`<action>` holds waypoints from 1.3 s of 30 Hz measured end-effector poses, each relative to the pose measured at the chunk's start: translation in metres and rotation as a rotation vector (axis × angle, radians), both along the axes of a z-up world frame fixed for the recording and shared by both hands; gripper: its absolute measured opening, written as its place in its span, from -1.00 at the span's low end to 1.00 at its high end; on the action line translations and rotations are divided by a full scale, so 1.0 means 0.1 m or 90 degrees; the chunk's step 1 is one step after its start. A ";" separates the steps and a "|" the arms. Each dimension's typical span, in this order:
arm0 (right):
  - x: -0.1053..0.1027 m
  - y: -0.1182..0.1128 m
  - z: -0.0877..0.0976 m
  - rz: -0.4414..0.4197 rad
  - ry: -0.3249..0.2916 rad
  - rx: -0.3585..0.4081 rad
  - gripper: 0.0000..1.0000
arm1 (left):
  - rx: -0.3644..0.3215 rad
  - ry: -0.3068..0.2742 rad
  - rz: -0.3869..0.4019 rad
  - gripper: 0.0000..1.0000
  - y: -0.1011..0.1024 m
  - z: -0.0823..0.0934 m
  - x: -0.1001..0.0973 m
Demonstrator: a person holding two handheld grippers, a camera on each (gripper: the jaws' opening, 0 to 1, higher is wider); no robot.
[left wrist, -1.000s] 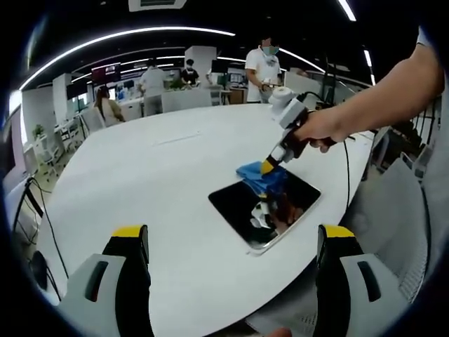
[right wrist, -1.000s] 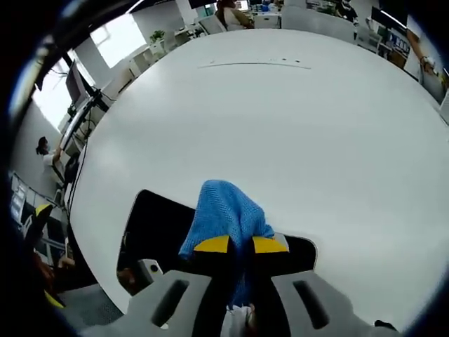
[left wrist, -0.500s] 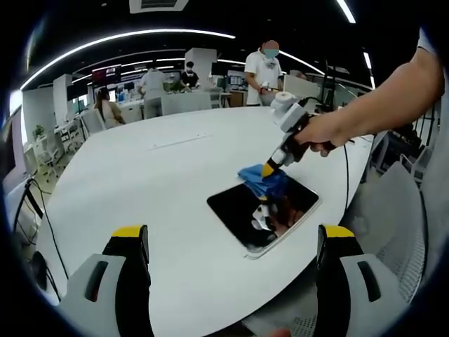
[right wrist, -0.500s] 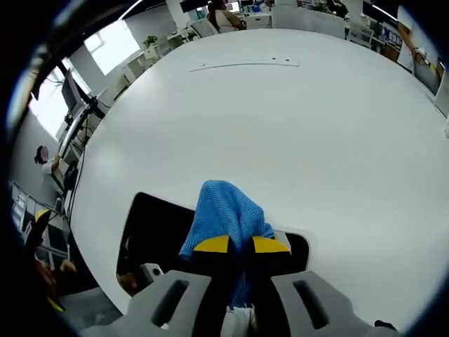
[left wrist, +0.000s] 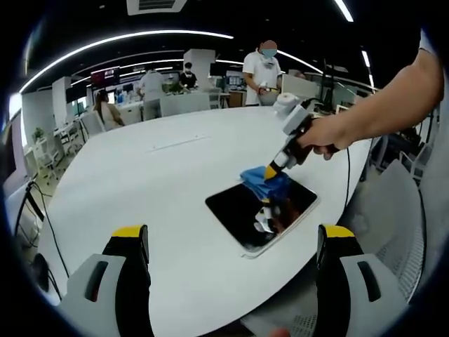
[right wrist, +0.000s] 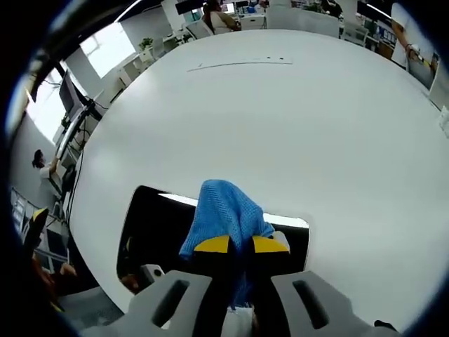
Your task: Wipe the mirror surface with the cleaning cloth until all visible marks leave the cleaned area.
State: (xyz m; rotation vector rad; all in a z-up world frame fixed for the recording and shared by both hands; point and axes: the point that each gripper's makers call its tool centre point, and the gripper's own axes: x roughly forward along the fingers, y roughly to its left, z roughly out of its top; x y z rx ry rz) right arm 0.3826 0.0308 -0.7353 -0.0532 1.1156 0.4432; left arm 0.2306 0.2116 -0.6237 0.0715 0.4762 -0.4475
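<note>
Mirror, a dark rectangle lying flat near the white table's edge, long axis slanting across it, while the right gripper pinches the blue cloth onto its far end; left gripper hovers wide open, empty.

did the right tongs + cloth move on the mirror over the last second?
Yes. In the left gripper view, the right tongs and blue cloth slid toward the mirror's far edge.
</note>
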 end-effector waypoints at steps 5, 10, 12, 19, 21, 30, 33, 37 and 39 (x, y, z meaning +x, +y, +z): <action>-0.10 -0.02 0.00 0.000 0.000 0.000 -0.92 | 0.000 0.001 0.003 0.98 0.00 0.00 -0.01; -0.19 -0.03 -0.01 -0.007 0.007 0.006 -0.92 | 0.004 -0.001 0.010 0.98 0.03 -0.01 -0.01; -0.22 -0.04 -0.03 -0.011 0.011 0.009 -0.92 | -0.015 -0.009 0.019 0.98 0.05 -0.01 0.01; -0.32 -0.08 -0.05 -0.018 0.008 0.010 -0.92 | -0.006 -0.012 0.052 0.98 0.18 -0.07 0.06; -0.36 -0.08 -0.03 -0.021 0.010 0.010 -0.92 | -0.006 -0.015 0.057 0.98 0.19 -0.07 0.07; -0.55 -0.12 -0.02 -0.012 0.000 0.003 -0.91 | -0.021 -0.030 0.076 0.98 0.13 -0.02 0.11; -0.59 -0.14 -0.02 -0.036 -0.003 0.011 -0.91 | -0.014 -0.030 0.069 0.98 0.05 -0.04 0.10; -0.63 -0.15 -0.04 -0.035 -0.007 0.009 -0.91 | 0.029 -0.007 0.060 0.95 0.02 -0.14 0.08; -0.66 -0.15 -0.04 -0.034 -0.006 0.011 -0.91 | 0.015 -0.014 0.060 0.97 -0.01 -0.11 0.09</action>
